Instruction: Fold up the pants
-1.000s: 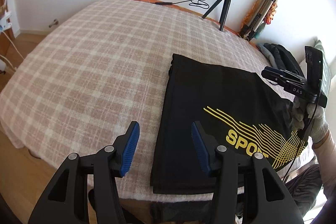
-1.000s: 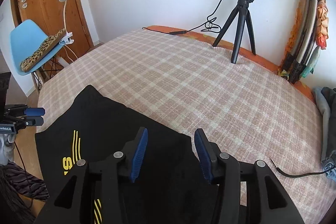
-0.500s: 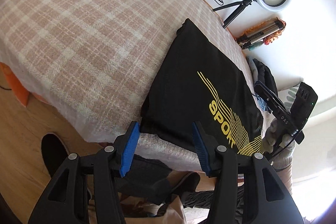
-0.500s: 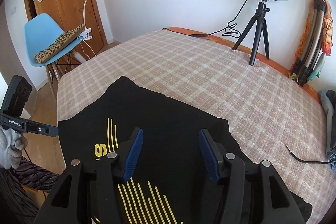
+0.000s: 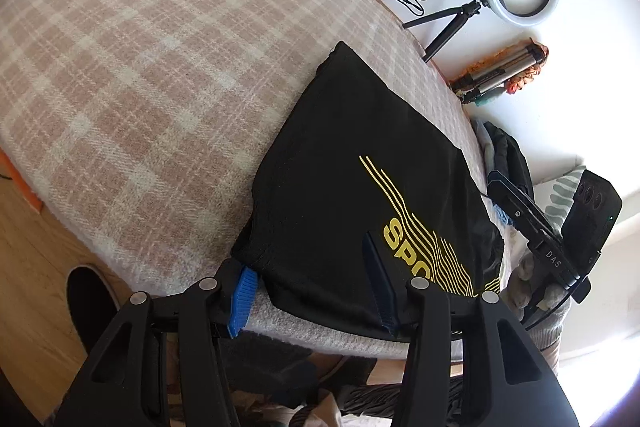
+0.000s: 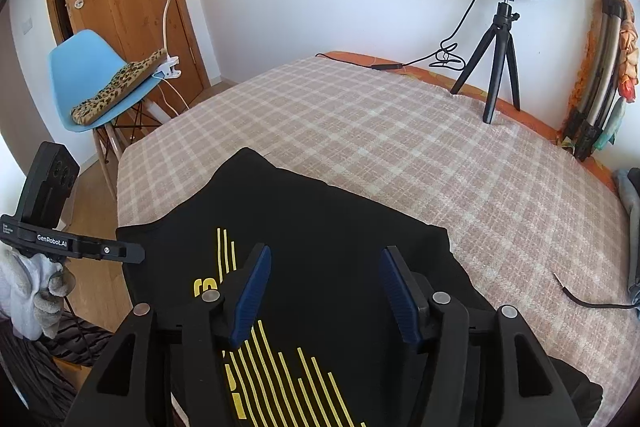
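The black pants (image 5: 360, 187) carry a yellow print: in the left wrist view the letters "SPO" can be read, set into a sweep of thin yellow lines, with the rest of the word cut off by the left gripper (image 5: 316, 295) in front of it. In the right wrist view the same print shows only as yellow stripes and part of one letter (too cropped to read). The right gripper (image 5: 552, 239), seen from the left wrist camera, bears small white letters "DAS" on its black body. The left gripper's side, seen from the right wrist camera, reads "GenRobot.AI" in white; smaller print beside it is illegible.
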Action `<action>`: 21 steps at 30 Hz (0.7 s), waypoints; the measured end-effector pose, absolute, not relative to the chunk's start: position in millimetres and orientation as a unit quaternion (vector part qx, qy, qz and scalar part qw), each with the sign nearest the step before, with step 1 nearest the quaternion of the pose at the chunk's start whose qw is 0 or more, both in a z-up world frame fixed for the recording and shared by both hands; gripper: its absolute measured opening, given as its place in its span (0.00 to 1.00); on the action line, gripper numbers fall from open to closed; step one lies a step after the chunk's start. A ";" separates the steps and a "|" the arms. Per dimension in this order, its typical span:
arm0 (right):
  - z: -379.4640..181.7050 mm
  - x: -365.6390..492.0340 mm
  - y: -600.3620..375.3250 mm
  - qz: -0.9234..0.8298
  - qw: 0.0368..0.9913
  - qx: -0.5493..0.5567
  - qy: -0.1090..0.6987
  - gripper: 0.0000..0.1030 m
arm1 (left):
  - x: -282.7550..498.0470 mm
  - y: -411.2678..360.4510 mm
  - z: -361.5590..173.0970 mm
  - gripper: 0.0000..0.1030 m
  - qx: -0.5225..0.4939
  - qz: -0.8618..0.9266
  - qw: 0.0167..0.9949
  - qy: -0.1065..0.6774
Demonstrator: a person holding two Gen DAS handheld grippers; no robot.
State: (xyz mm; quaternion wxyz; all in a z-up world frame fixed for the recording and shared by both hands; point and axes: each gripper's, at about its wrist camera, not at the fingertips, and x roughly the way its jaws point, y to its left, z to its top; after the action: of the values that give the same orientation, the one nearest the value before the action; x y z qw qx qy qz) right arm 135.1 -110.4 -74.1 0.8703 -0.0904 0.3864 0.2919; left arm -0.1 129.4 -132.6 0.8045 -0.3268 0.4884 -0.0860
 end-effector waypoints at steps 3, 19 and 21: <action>-70.1 134.4 -99.6 0.301 0.868 -0.092 0.385 0.65 | 4.8 123.2 -133.4 0.19 -0.308 -0.079 0.814 0.486; -79.2 185.5 -31.1 0.356 0.801 0.018 0.480 0.79 | -0.2 60.8 -112.6 0.07 -0.144 -0.139 0.872 0.446; -85.7 191.8 -15.8 0.364 0.792 0.014 0.490 0.72 | -0.9 57.1 -111.8 0.07 -0.140 -0.145 0.873 0.444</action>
State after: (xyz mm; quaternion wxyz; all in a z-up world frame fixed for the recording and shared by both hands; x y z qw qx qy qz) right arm 191.8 -15.8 -85.7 0.7920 0.0141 0.4903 0.3636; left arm -0.9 57.1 -111.8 0.8730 -0.1399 0.4441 -0.1452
